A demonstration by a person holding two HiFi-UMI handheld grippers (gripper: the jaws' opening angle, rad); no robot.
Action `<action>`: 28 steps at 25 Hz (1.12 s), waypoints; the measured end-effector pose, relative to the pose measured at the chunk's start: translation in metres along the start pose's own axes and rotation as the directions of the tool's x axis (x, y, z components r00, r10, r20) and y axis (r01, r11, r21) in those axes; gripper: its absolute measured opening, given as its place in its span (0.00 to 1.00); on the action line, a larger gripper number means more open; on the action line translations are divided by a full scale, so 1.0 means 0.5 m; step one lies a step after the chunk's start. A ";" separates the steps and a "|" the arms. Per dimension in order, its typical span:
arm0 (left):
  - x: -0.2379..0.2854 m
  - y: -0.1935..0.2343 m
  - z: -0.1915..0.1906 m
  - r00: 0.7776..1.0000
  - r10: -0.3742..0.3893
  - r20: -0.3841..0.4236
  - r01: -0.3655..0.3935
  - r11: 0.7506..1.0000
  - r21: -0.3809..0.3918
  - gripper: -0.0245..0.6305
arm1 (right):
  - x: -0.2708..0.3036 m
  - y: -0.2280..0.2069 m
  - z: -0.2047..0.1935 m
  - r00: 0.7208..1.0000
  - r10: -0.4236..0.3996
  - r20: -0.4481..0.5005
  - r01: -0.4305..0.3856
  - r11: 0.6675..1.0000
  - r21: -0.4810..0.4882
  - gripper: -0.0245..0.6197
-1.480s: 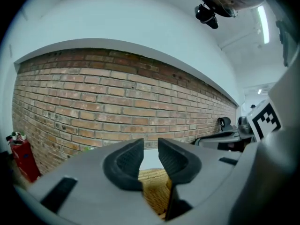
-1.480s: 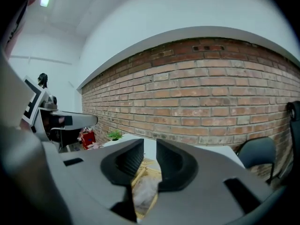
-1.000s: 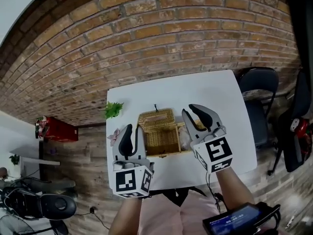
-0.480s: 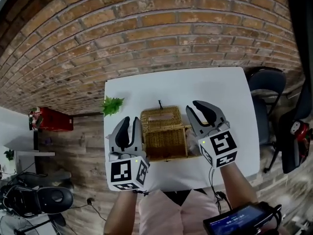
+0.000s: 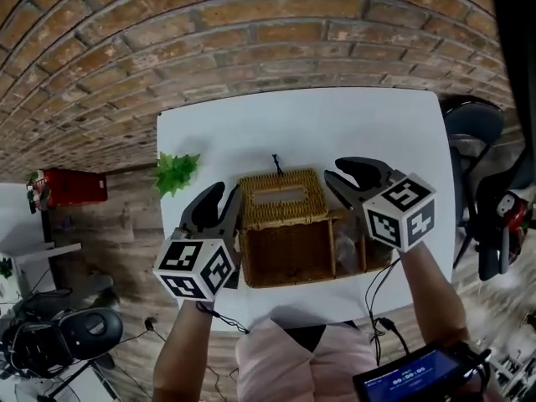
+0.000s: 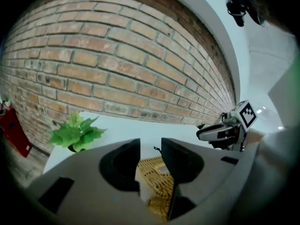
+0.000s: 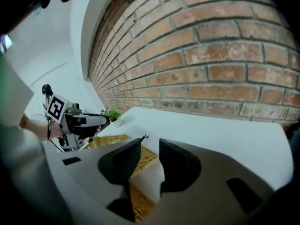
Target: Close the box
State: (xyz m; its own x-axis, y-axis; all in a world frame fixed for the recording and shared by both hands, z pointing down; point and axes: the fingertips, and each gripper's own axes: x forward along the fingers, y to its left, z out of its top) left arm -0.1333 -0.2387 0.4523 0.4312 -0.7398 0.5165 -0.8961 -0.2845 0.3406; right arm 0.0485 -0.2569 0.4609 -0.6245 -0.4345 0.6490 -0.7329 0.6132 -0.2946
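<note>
At the near side of the white table, the left gripper and the right gripper flank the wicker box, both released and empty; their jaws have just been opening, and only wicker shows through the gaps. Farther, the lid seems raised. Both grippers should reach behind it and push evenly, so it falls squarely.

No word, number or brand can be read anywhere here; the only signs are black-and-white square patterns, without letters, on the cube just behind the fingers of the left gripper and on the matching cube behind those of the right gripper; a small screen, well behind the right fingers, shows lines too fine to read.
</note>
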 end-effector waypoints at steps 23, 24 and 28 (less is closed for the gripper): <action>0.089 0.036 -0.142 0.908 -0.277 -0.314 0.100 0.872 -0.480 0.47 | 0.100 0.017 -0.117 0.736 0.615 -0.284 -0.374 0.718 0.587 0.41; 0.091 0.036 -0.145 0.905 -0.284 -0.317 0.102 0.868 -0.487 0.47 | 0.104 0.019 -0.121 0.728 0.621 -0.289 -0.372 0.713 0.594 0.41; 0.095 0.034 -0.150 0.893 -0.323 -0.314 0.111 0.833 -0.542 0.47 | 0.106 0.023 -0.127 0.711 0.639 -0.294 -0.366 0.693 0.621 0.41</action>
State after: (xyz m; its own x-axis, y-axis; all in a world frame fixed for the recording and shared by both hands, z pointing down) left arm -0.1201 -0.2330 0.5413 0.7076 -0.3770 0.5977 -0.6416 0.0118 0.7670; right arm 0.0238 -0.2309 0.5365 -0.8326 0.2773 0.4795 -0.4469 0.1750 -0.8773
